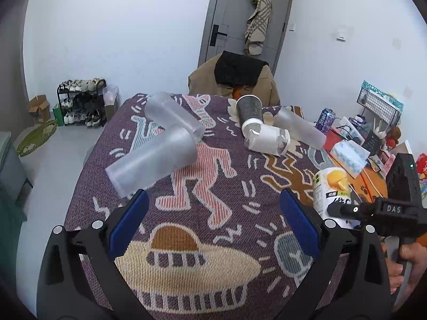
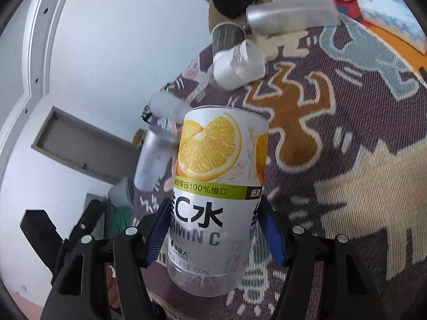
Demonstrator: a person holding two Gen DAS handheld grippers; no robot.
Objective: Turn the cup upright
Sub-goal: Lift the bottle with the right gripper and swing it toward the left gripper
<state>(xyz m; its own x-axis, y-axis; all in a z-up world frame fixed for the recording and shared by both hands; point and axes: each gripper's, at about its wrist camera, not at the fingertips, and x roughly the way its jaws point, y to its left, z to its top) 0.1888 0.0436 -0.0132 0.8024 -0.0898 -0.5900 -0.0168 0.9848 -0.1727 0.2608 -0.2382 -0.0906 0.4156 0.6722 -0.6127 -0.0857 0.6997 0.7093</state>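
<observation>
My right gripper (image 2: 214, 226) is shut on a cut-off vitamin C bottle cup (image 2: 216, 200) with an orange-slice label, held tilted above the patterned cloth; it also shows in the left wrist view (image 1: 332, 194), with the right gripper (image 1: 347, 209) on it. My left gripper (image 1: 213, 221) is open and empty above the cloth. Two frosted cups (image 1: 156, 162) (image 1: 173, 116) lie on their sides ahead of it to the left. A dark cup (image 1: 249, 110), a white-labelled clear cup (image 1: 268, 140) and another frosted cup (image 1: 299, 128) lie at the far right.
The table wears a purple figure-patterned cloth (image 1: 202, 213). At its right edge sit a tissue pack (image 1: 348, 157), a purple can (image 1: 325, 118) and desk clutter. A chair with a tan coat (image 1: 232, 80) stands behind the table. A shoe rack (image 1: 81, 102) is at the far left.
</observation>
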